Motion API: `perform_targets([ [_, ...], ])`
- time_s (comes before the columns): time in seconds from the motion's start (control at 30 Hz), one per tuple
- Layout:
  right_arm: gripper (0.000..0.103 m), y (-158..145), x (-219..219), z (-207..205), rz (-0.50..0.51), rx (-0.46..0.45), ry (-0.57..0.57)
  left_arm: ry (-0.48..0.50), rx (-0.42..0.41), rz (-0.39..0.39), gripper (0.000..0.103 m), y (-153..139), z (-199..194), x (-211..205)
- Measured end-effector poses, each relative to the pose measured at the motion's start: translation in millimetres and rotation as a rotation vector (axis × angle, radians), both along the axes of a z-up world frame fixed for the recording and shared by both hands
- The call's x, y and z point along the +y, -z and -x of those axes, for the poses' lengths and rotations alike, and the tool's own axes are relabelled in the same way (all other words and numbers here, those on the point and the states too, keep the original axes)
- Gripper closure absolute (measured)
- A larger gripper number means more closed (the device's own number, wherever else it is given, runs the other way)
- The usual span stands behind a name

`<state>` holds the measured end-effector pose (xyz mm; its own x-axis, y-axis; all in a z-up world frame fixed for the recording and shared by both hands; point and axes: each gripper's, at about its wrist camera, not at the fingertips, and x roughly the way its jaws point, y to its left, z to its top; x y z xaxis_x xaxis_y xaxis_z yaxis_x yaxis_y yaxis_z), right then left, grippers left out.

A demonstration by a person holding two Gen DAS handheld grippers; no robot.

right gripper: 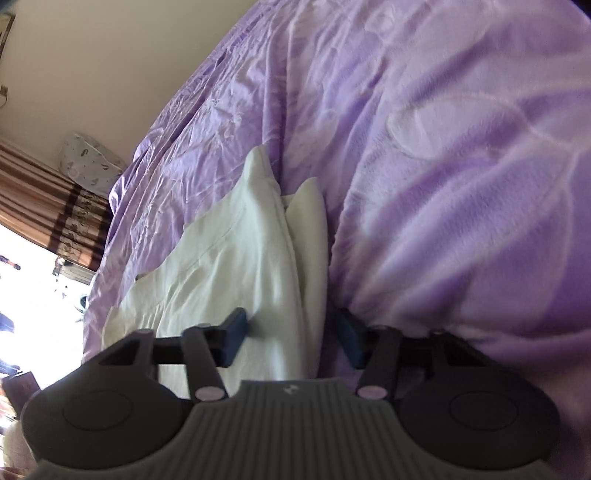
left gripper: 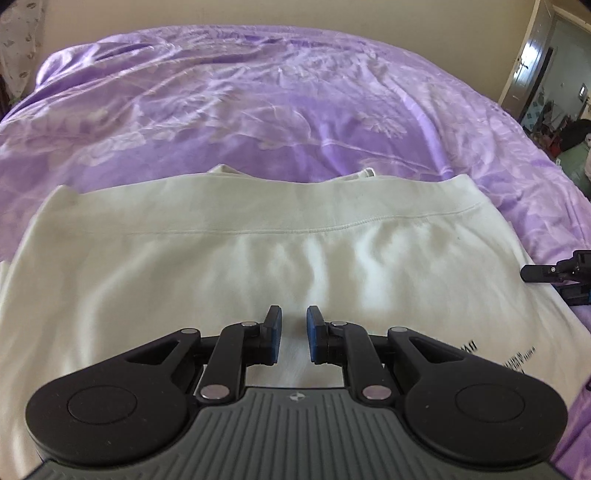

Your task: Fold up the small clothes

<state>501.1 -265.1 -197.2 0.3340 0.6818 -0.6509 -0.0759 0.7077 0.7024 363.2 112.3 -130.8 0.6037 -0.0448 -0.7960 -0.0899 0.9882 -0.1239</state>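
Blue-padded left tongs [left gripper: 294, 334] sit at the lower middle of the left wrist view, jaws narrow with a slim gap and nothing pinched, hovering over a white garment [left gripper: 236, 266] spread flat across the frame's middle. Black print [left gripper: 517, 360] marks its lower right part. The right tongs [right gripper: 291, 341], at the lower middle of the right wrist view, stand about half open astride the garment's folded edge [right gripper: 295, 280]; whether the pads press it cannot be told. Beyond, a purple bedspread [left gripper: 280, 107] fills the upper frame, a cream wall [left gripper: 258, 13] behind.
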Motion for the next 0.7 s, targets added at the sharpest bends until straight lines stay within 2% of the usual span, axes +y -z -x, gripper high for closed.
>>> perform_targets([
  [0.07,0.074,7,-3,-5,-0.044,0.024,0.017,0.025,0.014,-0.008,0.087,6,-11,-4],
  [0.1,0.084,10,-5,-6,-0.073,0.030,0.023,0.033,0.024,-0.022,0.087,8,-17,-6],
  [0.2,0.097,11,-9,-5,-0.126,0.026,0.034,0.031,0.041,-0.052,0.087,13,-28,-10],
  [0.3,0.099,6,-9,-3,-0.148,-0.009,0.031,0.028,0.043,-0.042,0.087,9,-28,-8],
  [0.43,0.099,-8,-6,0,-0.138,-0.032,0.035,0.016,0.021,-0.030,0.087,-15,-11,1],
  [0.6,0.099,-58,12,8,-0.037,-0.072,-0.005,-0.091,0.033,-0.109,0.084,-49,19,22],
  [0.7,0.100,-93,43,10,0.013,-0.091,-0.034,-0.148,0.019,-0.077,0.083,-65,45,40],
])
